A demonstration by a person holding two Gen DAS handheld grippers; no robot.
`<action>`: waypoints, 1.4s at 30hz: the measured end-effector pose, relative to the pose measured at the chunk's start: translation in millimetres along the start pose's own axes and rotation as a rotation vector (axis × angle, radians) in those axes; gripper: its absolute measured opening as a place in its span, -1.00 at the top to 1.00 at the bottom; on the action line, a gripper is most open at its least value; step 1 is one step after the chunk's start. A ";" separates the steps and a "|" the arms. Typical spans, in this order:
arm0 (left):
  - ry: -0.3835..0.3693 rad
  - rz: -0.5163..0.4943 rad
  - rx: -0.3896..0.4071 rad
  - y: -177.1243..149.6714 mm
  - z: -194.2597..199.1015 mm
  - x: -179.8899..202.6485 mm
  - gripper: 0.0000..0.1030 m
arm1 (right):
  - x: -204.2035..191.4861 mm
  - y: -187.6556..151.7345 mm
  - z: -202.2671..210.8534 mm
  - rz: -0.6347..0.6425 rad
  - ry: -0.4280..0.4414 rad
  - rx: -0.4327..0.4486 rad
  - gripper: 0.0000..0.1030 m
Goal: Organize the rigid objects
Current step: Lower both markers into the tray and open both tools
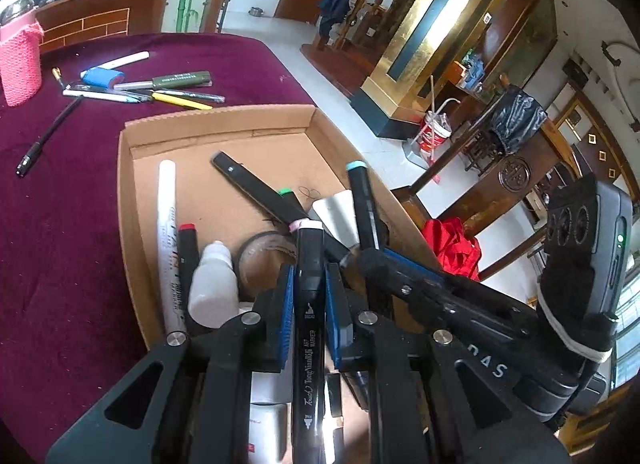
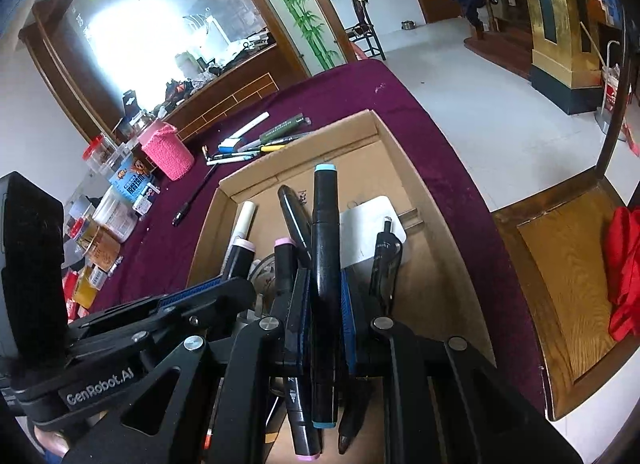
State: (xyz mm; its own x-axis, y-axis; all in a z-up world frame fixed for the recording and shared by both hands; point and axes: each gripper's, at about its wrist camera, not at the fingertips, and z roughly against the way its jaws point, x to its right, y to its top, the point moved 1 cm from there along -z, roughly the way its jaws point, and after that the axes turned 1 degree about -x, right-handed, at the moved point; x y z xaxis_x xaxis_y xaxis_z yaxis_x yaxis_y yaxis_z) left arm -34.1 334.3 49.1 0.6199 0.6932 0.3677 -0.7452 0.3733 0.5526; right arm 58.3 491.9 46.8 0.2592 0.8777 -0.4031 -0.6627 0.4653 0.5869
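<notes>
A shallow cardboard box [image 1: 224, 119] lies on the maroon tablecloth. My left gripper [image 1: 309, 270] is shut on a black art marker with a pale cap [image 1: 308, 304], held over the box's near end. Just to its right, my right gripper [image 1: 370, 252] is shut on a black marker with light-blue caps [image 1: 362, 199]. In the right wrist view the right gripper [image 2: 326, 276] clamps that blue-capped marker [image 2: 325, 232], and the left gripper [image 2: 230, 278] sits to its left. Inside the box are a white paint marker [image 1: 168, 232], a red-capped marker [image 1: 187, 248], a white bottle [image 1: 211, 280], a tape roll [image 1: 264, 252] and a white card [image 2: 372, 223].
Loose pens [image 1: 140, 87] and a black pen [image 1: 48, 135] lie on the cloth behind the box, beside a pink knitted holder [image 1: 20, 63]. Jars and small boxes [image 2: 120, 191] crowd the table's left. A wooden chair [image 2: 560, 304] with red cloth stands past the table's right edge.
</notes>
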 end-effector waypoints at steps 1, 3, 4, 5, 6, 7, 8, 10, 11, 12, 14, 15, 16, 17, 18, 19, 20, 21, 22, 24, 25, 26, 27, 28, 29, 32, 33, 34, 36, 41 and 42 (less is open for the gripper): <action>0.005 -0.006 0.004 -0.8 0.2 1.2 0.76 | -0.3 -0.1 -0.4 0.002 -0.003 -0.002 0.75; 0.006 -0.011 0.007 -1.5 1.1 2.6 0.76 | -1.1 -0.2 -2.0 0.003 -0.007 -0.006 0.75; 0.004 -0.010 0.007 -1.2 1.1 2.9 0.76 | -1.1 -0.5 -2.3 0.005 -0.010 -0.008 0.75; 0.003 -0.011 0.007 -1.5 1.4 3.0 0.76 | -1.3 -0.8 -2.7 0.008 -0.014 -0.010 0.75; 0.004 -0.013 0.009 -2.3 1.7 3.4 0.76 | -1.8 -1.0 -3.0 0.010 -0.018 -0.010 0.75; 0.005 -0.014 0.011 -2.3 1.6 3.7 0.76 | -1.4 -0.8 -2.9 0.009 -0.020 -0.009 0.75; 0.006 -0.016 0.013 -2.6 1.5 4.2 0.76 | -1.4 -0.9 -3.1 0.008 -0.022 -0.009 0.75; 0.008 -0.019 0.018 -3.9 1.5 5.4 0.76 | -1.5 -0.7 -3.2 0.008 -0.029 -0.008 0.75; 0.005 -0.020 0.017 -4.1 0.9 5.8 0.76 | -1.8 -0.6 -3.3 0.007 -0.036 -0.007 0.75; 0.003 -0.025 0.016 -5.1 0.4 7.1 0.76 | -1.9 -0.6 -3.2 0.008 -0.041 -0.005 0.75; 0.005 -0.033 0.018 -6.3 -0.4 9.4 0.76 | -2.7 -1.1 -3.2 0.013 -0.052 -0.002 0.75; 0.006 -0.042 0.017 -7.4 -0.9 11.4 0.76 | -2.8 -1.3 -2.7 0.016 -0.058 0.000 0.75; 0.012 -0.046 0.021 -7.5 -0.8 12.0 0.76 | -3.6 -1.1 -3.2 0.018 -0.062 0.000 0.75; 0.016 -0.050 0.024 -7.8 -0.6 12.4 0.76 | -4.0 -1.2 -3.5 0.019 -0.065 0.001 0.75; 0.019 -0.056 0.026 -8.1 -0.6 13.0 0.76 | -3.7 -1.1 -3.4 0.018 -0.066 0.001 0.75; 0.019 -0.058 0.027 -8.2 -0.5 13.1 0.76 | -3.4 -1.1 -3.5 0.016 -0.064 0.001 0.75; 0.019 -0.058 0.029 -8.4 -0.4 13.0 0.76 | -3.6 -0.8 -3.9 0.016 -0.064 0.001 0.75; 0.019 -0.058 0.030 -8.6 -0.4 12.9 0.76 | -3.4 -0.9 -4.0 0.015 -0.064 0.000 0.75; 0.020 -0.058 0.034 -9.0 -0.2 12.7 0.76 | -3.5 -0.9 -4.0 0.015 -0.064 0.000 0.75; 0.023 -0.065 0.039 -10.0 0.4 13.1 0.76 | -3.8 -0.9 -4.3 0.017 -0.064 0.001 0.75; 0.025 -0.067 0.040 -10.5 0.5 13.8 0.76 | -3.9 -0.9 -4.6 0.017 -0.064 0.000 0.75; 0.027 -0.070 0.041 -10.6 0.5 14.2 0.76 | -4.2 -0.9 -4.5 0.017 -0.064 0.001 0.75; 0.029 -0.072 0.044 -11.0 0.7 14.4 0.76 | -4.3 -0.9 -4.4 0.017 -0.064 0.003 0.75; 0.029 -0.074 0.046 -11.0 1.0 14.2 0.76 | -4.8 -1.0 -4.3 0.018 -0.063 0.004 0.75; 0.031 -0.076 0.048 -11.5 1.2 14.3 0.76 | -4.9 -1.1 -4.2 0.017 -0.063 0.006 0.75; 0.030 -0.075 0.049 -12.0 1.8 13.4 0.75 | -5.1 -1.6 -4.1 0.014 -0.058 0.010 0.75; 0.029 -0.074 0.048 -12.1 2.0 13.0 0.75 | -4.5 -1.8 -3.2 0.012 -0.058 0.011 0.75; 0.029 -0.073 0.047 -12.2 2.1 13.1 0.75 | -4.5 -1.8 -3.2 0.011 -0.058 0.013 0.75; 0.025 -0.066 0.046 -12.2 2.3 11.7 0.75 | -4.5 -1.6 -2.3 0.008 -0.055 0.014 0.74; 0.022 -0.050 0.038 -13.6 2.3 9.1 0.54 | -5.2 -0.4 3.1 0.008 -0.045 0.036 0.62; 0.020 -0.044 0.043 -14.4 3.2 8.1 0.48 | -5.1 0.3 4.1 0.006 -0.044 0.041 0.60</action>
State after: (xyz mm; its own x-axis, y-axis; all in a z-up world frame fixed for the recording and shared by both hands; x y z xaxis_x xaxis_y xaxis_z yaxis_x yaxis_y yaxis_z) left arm -17.6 332.5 46.5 0.6467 0.6890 0.3273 -0.7055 0.3773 0.5999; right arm 59.7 488.1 51.9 0.2864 0.8842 -0.3691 -0.6350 0.4636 0.6179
